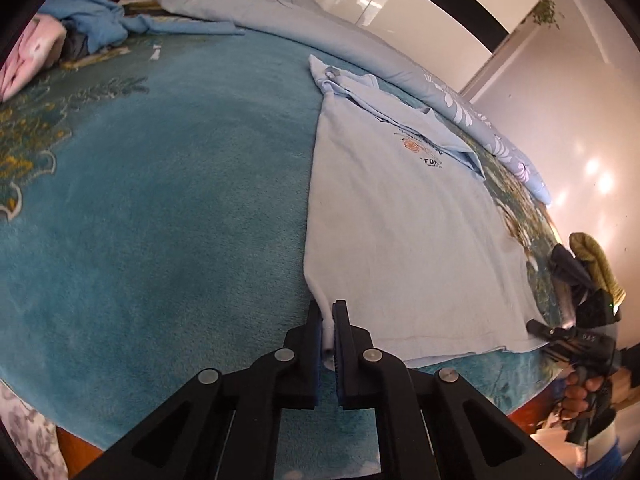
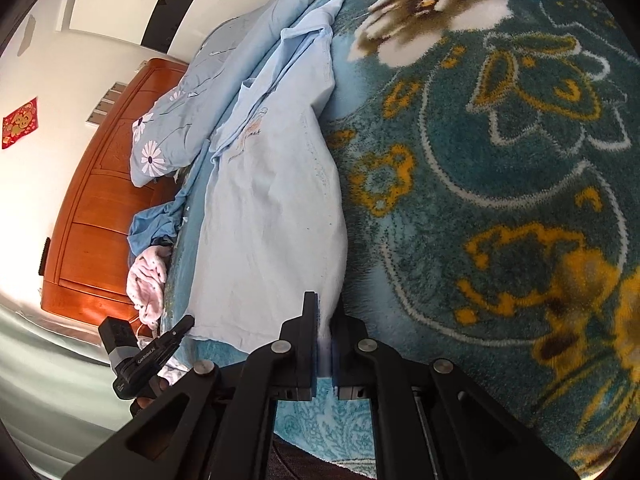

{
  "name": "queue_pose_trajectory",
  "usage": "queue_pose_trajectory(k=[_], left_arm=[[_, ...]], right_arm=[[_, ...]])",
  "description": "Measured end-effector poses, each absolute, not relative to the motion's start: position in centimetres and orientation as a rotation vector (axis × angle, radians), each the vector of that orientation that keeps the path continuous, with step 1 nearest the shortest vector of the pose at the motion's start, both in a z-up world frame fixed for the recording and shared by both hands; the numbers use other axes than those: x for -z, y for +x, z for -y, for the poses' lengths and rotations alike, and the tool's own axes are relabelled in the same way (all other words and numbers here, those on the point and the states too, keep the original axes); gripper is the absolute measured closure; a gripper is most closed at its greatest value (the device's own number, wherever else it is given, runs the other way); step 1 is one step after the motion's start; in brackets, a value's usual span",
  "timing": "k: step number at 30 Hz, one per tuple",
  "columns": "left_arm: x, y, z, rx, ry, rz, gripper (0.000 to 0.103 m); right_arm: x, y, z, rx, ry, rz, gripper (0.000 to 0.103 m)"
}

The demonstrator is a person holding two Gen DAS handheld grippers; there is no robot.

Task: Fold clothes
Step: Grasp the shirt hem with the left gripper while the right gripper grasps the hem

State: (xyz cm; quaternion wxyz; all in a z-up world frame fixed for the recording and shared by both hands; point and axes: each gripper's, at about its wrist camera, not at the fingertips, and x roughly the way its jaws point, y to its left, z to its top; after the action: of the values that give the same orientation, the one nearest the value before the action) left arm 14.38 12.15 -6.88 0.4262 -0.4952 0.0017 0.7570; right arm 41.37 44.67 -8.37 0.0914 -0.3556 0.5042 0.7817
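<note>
A pale blue T-shirt with a small chest print lies flat on a teal flowered blanket, its collar end far from me. My left gripper is shut on the shirt's near left hem corner, cloth pinched between the pads. In the right wrist view the same T-shirt runs away from me, and my right gripper is shut on its near right hem corner. The right gripper also shows at the left wrist view's right edge, held by a hand. The left gripper shows at the lower left of the right wrist view.
A light blue floral duvet is bunched along the far side of the bed. A blue garment and a pink garment lie near the wooden headboard. The bed's edge and the floor are close below the grippers.
</note>
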Motion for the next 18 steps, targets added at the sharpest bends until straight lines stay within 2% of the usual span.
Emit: queue_pose_trajectory(k=[7, 18], left_arm=[[5.1, 14.4, -11.9, -1.899, -1.121, -0.046, 0.098], [1.9, 13.5, -11.9, -1.931, -0.988, -0.049, 0.098]], right_arm=[[6.7, 41.4, -44.8, -2.343, -1.025, -1.476, 0.099], [4.8, 41.1, -46.8, -2.38, -0.823, -1.586, 0.099]])
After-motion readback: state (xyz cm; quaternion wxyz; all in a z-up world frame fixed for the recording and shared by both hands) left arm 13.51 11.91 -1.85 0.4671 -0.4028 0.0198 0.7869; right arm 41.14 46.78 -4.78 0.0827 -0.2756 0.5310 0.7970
